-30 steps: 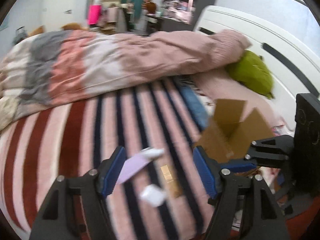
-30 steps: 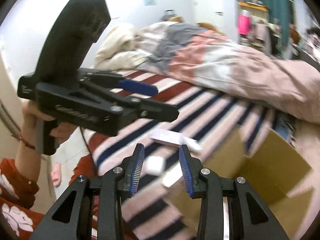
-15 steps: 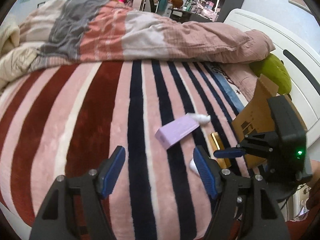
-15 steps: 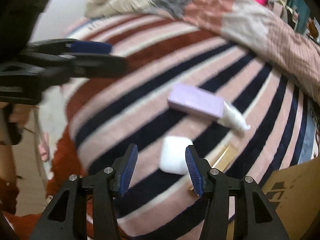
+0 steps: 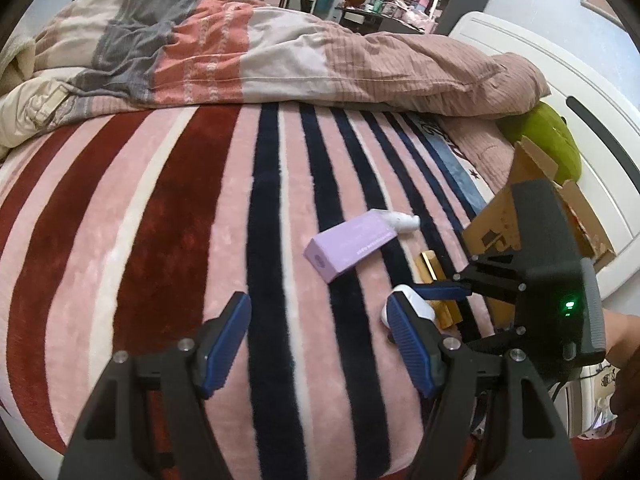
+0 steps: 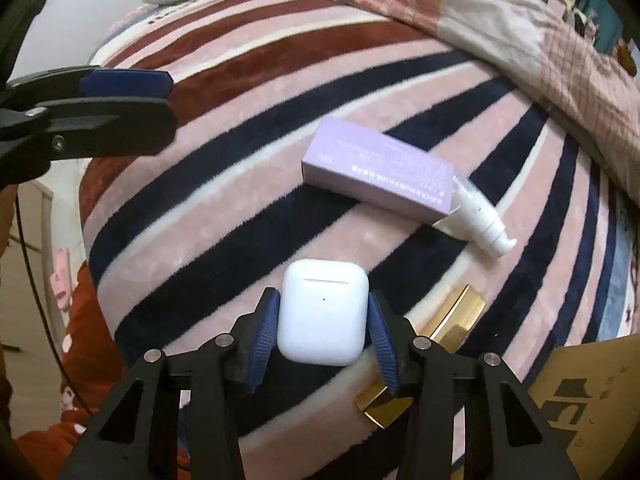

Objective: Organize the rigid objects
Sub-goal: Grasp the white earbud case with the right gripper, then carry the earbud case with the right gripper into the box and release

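Observation:
A white earbud case (image 6: 323,312) lies on the striped blanket (image 6: 224,216), and my right gripper (image 6: 322,320) is closing around it, its blue pads touching both sides. Just beyond lie a purple carton (image 6: 376,172) with a white pump bottle (image 6: 480,220) sticking out of its end, and a gold box (image 6: 456,320) to the right. In the left wrist view my left gripper (image 5: 316,304) hovers open over the blanket with nothing between its fingers. The purple carton (image 5: 352,246) sits ahead of it, and the earbud case (image 5: 416,304) peeks out behind its right finger.
An open cardboard box (image 5: 500,220) stands at the blanket's right edge, also at the lower right in the right wrist view (image 6: 592,400). A bunched quilt (image 5: 280,52) covers the far side of the bed. A green pillow (image 5: 556,140) leans against the white headboard (image 5: 560,80).
Both grippers have come down toward the blanket. The right gripper tipped downward and settled around the white earbud case, its jaws now against the case's sides. The left gripper stayed open.

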Available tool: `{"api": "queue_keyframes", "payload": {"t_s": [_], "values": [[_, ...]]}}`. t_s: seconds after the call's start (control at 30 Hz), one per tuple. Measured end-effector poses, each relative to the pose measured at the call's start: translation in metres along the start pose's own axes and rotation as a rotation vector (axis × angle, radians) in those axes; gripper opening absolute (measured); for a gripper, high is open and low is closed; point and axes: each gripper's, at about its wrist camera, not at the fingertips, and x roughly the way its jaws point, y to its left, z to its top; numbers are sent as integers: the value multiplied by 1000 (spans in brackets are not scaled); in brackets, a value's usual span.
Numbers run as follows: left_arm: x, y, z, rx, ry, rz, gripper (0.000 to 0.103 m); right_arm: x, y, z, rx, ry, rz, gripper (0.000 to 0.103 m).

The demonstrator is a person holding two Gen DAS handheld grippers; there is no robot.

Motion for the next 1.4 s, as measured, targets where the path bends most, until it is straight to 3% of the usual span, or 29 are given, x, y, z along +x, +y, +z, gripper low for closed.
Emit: {"api": "queue_keyframes", "payload": {"t_s": [0.27, 0.43, 0.5, 0.57, 0.8, 1.1, 1.4], "values": [[-23, -41, 23, 40, -19, -158, 66, -68, 4, 5, -40, -180, 44, 40], [-43, -76, 47, 93, -32, -251, 44, -124, 5, 0, -58, -312, 77, 40], [-48, -91, 57, 122, -35, -274, 30, -145, 2, -2, -62, -366, 73, 40], [-53, -109, 67, 153, -38, -316, 23, -163, -2, -7, -66, -414, 54, 40], [-36, -182, 98, 284, -7, -350, 18, -204, -42, -34, -3, -509, -10, 39], [23, -272, 119, 401, 111, -440, 18, -225, -120, -87, 170, -491, -112, 39], [77, -304, 111, 420, 251, -467, 18, -209, -158, -115, 242, -346, -166, 39]]}}
